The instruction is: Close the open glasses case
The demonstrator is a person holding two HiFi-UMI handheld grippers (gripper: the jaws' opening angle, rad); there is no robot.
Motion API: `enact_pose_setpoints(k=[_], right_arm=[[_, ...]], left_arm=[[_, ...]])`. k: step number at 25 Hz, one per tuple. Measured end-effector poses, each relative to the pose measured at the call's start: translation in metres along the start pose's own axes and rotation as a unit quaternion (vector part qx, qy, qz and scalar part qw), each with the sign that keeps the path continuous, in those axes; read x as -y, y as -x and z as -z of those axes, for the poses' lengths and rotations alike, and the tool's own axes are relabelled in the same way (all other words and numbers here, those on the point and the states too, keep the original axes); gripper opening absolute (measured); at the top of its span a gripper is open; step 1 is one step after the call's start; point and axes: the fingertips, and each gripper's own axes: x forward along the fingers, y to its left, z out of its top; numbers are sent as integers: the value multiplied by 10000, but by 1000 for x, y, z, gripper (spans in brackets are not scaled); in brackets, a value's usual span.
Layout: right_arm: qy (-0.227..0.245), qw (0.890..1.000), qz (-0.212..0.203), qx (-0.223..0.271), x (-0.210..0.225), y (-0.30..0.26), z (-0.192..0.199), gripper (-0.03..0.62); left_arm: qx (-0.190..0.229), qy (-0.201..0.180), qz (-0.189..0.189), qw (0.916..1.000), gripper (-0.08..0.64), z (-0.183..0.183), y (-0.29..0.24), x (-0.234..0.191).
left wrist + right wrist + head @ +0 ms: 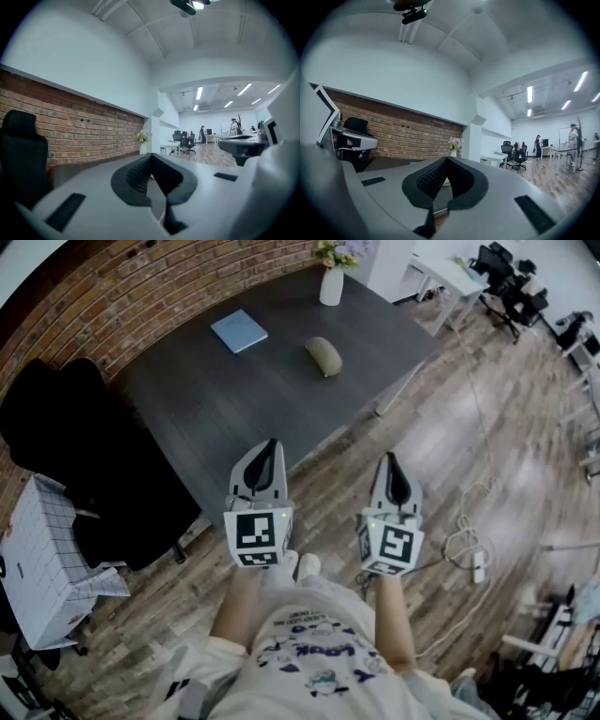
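The glasses case (323, 355) lies on the far half of the dark table (234, 399), between a blue notebook (238, 331) and a white vase (331, 285) of flowers. It is too small here to tell how far its lid stands up. The left gripper (270, 451) and right gripper (391, 465) hover at the table's near edge, well apart from the case, each with its jaws pressed together on nothing. The step in hand looks like the reach. It would go best by carrying both forward level, steadying the base with one and pushing the lid down with the other's closed tips – slowly, so the case does not skid. Counted: one case, one notebook, one vase, one table, one black chair (56, 418) – and two grippers.
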Motion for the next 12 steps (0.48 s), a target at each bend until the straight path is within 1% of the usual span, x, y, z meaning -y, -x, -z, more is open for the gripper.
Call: enact_pose_setpoints(k=[3, 5, 8, 12], right_arm=[[-13, 10000, -44, 16, 5, -5, 1, 2], [52, 9999, -105, 33, 8, -9, 2, 2], [74, 9997, -231, 66, 12, -15, 4, 2], [-32, 9991, -411, -133, 9, -20, 14, 2]], left_arm=[[-16, 0, -47, 10000, 0, 0, -7, 4], [-53, 94, -93, 9999, 0, 3, -13, 6], [-232, 271, -177, 9992, 0, 11, -20, 10], [-381, 504, -276, 9976, 0, 18, -27, 14]])
